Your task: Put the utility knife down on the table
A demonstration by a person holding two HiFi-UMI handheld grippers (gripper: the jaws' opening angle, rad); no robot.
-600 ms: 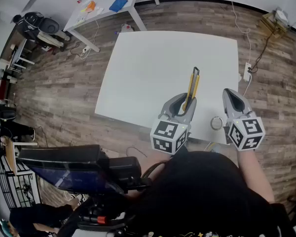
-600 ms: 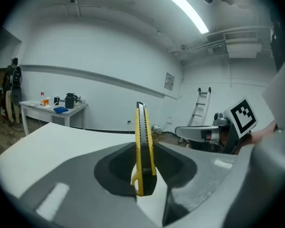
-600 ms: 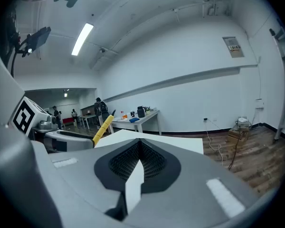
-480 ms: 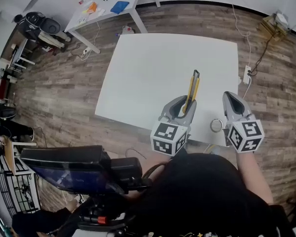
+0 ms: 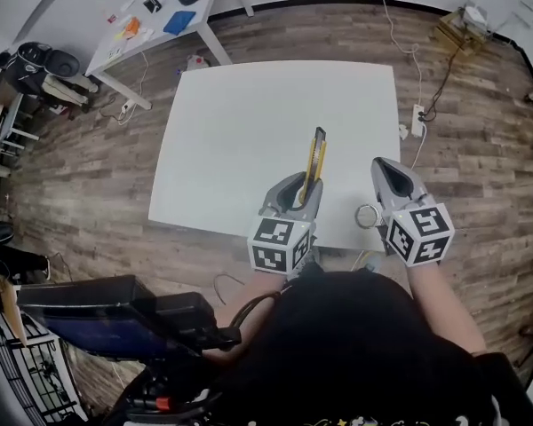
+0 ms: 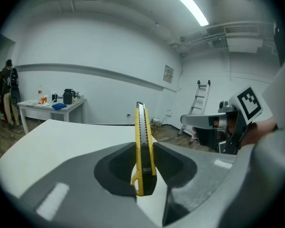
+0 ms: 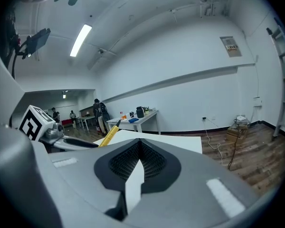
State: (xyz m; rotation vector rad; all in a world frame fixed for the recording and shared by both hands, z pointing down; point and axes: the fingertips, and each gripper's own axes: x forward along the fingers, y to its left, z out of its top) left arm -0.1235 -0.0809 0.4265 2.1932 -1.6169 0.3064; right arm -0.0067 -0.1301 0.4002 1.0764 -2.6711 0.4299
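Note:
A yellow and black utility knife (image 5: 314,161) (image 6: 143,141) sticks forward out of my left gripper (image 5: 302,186) (image 6: 144,172), whose jaws are shut on its handle. It is held over the near edge of the white table (image 5: 249,122), pointing away from me. My right gripper (image 5: 386,174) (image 7: 133,167) hovers at the table's near right corner, shut with nothing between its jaws. In the right gripper view the knife (image 7: 109,135) shows at the left, beside the left gripper's marker cube (image 7: 34,120).
A metal ring (image 5: 366,216) hangs by the right gripper. Wood floor surrounds the table. A second white table (image 5: 151,11) with small items stands at the back left. A power strip (image 5: 415,115) and cables lie on the floor to the right. A ladder (image 6: 198,96) leans against the far wall.
The view has shifted, so table and both grippers sit further left in the picture. The left gripper still holds the knife in the same pose; the right gripper stays beside it.

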